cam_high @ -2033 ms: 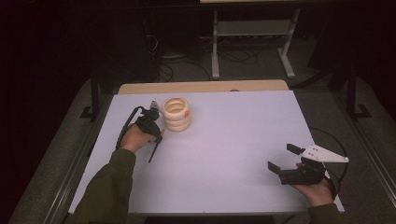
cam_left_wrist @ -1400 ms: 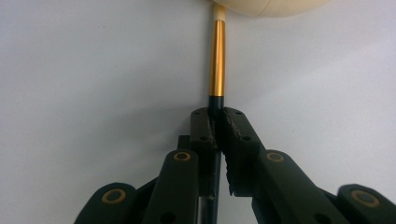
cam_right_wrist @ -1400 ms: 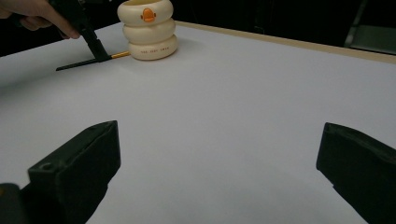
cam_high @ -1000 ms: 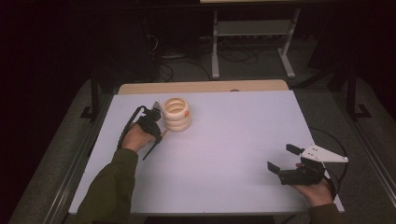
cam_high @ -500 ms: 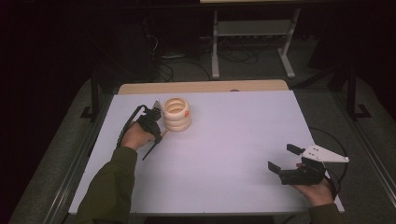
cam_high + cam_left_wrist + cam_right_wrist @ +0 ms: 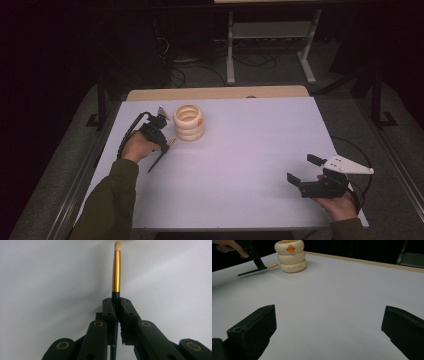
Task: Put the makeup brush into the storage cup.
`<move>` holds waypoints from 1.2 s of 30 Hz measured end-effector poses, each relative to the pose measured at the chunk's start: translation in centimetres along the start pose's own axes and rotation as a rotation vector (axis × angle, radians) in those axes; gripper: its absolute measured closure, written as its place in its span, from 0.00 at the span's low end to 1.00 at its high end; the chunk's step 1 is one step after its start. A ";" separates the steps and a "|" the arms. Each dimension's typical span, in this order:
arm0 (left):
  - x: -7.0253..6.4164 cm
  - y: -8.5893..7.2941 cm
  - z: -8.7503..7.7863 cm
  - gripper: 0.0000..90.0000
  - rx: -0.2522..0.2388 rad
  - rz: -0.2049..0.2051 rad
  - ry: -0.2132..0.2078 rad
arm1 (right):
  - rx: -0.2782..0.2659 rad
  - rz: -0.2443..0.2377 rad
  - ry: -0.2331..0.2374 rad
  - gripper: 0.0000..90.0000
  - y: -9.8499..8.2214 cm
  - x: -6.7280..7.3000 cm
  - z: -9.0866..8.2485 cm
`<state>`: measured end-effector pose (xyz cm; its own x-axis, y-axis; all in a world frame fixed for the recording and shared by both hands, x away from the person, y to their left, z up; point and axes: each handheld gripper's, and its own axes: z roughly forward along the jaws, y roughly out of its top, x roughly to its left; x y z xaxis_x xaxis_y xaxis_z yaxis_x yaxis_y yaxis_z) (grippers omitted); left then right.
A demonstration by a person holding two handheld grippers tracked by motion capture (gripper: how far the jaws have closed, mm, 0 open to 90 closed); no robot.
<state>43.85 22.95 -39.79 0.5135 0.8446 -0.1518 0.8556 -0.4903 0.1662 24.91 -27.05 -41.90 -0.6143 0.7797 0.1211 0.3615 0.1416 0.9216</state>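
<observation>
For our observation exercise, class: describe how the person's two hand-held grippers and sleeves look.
The black left gripper has two jointed jaws with brass-coloured rivets and a looping black cable. The black right gripper carries a pale grey three-cornered plate on top and trails a thin black cable. The left sleeve is olive green.

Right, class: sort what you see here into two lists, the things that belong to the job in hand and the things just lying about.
In the job:
- left gripper, jaws shut on the brush
- brush, gold band, pale tip
- cream ringed holder, beside the brush tip

Just about:
- right gripper, jaws open, nothing between them
- white table
- metal stand on the floor behind
</observation>
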 end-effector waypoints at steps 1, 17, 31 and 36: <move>0.1 -0.1 -0.1 0.93 -0.005 0.004 -0.008 | 0.000 0.001 0.000 0.00 0.0 0.0 0.0; 1.0 -2.6 -1.8 0.93 -0.184 0.021 -0.054 | -0.003 0.002 0.001 0.00 0.0 0.0 0.0; 1.0 -4.3 -2.8 0.93 -0.372 0.021 -0.090 | 0.001 0.007 0.001 0.00 0.0 0.0 0.0; 0.8 -4.7 -3.5 0.93 -0.440 0.044 -0.085 | -0.001 0.005 0.001 0.00 -0.1 0.0 -0.1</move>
<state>40.02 26.71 -37.27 0.5683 0.7951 -0.2118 0.7328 -0.3720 0.5698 24.83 -27.14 -41.92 -0.6131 0.7798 0.1264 0.3639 0.1368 0.9213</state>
